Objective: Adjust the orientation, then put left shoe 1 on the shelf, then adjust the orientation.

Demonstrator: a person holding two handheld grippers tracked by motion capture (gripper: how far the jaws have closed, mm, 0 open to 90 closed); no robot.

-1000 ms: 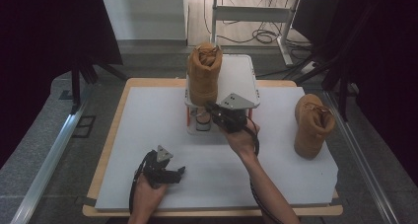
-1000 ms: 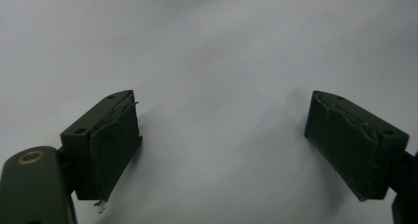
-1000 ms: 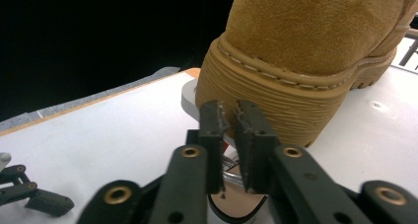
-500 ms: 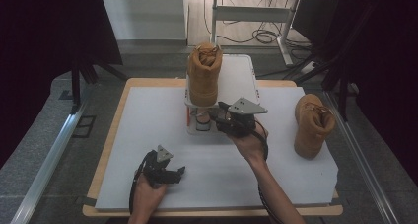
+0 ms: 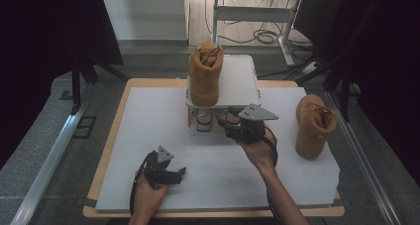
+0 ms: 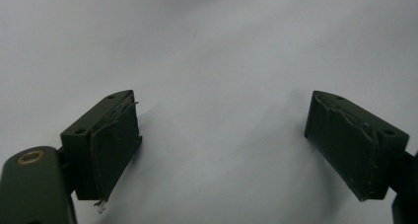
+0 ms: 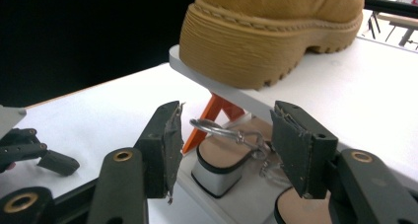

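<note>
The left gripper [image 5: 171, 174] rested low on the white table [image 5: 148, 131], jaws apart and empty. On the two-tier shoe rack [image 5: 237, 86] one tan boot [image 5: 204, 74] stood on top, with sandals [image 7: 224, 157] on the lower shelf. The right gripper [image 7: 224, 150], jaws apart and holding nothing, faced those sandals. A second boot [image 5: 313, 126] stood off the rack at the right, likely not yet shelved.

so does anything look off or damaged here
The black pads on both grippers look worn: the left gripper has a chipped, cracked right pad, and the right gripper has frayed pad edges. One tan boot stands apart from the boot on the rack.
</note>
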